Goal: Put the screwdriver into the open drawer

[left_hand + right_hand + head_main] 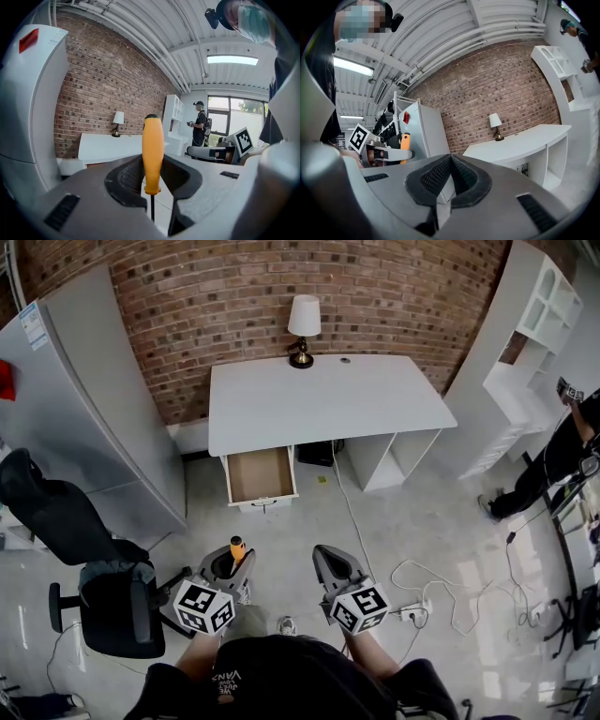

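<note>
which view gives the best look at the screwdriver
The left gripper view: the screwdriver stands upright, its orange handle clamped in the left gripper, dark shaft below. The head view shows only the handle's tip; the right gripper view shows it small and far off.

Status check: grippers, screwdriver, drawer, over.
Left hand-held gripper shut on screwdriver, orange handle up. Right hand-held gripper shut, empty. Drawer open under desk, ahead. Chair left, cable right, neither in the path.
</note>
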{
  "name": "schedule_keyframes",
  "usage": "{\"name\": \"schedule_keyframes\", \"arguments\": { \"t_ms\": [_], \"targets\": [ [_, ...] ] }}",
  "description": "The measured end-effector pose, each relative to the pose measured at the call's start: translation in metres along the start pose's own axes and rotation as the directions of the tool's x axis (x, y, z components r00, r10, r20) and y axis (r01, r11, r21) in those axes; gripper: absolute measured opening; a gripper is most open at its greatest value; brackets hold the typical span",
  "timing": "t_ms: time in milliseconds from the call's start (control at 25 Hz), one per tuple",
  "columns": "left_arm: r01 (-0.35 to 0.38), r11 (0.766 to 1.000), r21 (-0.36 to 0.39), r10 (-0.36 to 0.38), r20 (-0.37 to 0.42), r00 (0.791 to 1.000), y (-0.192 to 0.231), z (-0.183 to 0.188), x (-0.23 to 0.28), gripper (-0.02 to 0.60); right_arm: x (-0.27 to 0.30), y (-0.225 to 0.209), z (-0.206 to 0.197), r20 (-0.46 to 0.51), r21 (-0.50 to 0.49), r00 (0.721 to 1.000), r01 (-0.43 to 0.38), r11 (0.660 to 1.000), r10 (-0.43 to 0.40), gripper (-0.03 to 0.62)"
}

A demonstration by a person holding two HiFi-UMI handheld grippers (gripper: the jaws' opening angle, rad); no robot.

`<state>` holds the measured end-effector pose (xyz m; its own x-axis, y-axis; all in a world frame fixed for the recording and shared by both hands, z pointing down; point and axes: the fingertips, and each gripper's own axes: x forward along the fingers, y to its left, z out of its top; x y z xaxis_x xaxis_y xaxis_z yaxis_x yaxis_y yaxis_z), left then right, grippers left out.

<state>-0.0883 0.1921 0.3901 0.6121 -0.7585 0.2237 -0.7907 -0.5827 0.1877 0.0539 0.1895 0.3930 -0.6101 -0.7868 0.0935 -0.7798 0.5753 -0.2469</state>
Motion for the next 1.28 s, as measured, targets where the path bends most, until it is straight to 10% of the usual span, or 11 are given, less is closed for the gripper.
{"name": "schedule_keyframes", "arguments": {
  "t_ms": [1280],
  "targets": [
    [0.342,0.940,0.004,-0.337,-0.160,0.928,0.215,0.046,0.210,0.094,0.235,-0.105,0.024,0.006,0.057,0.934,0.355,0.933,-0.356,-0.003]
  ]
}}
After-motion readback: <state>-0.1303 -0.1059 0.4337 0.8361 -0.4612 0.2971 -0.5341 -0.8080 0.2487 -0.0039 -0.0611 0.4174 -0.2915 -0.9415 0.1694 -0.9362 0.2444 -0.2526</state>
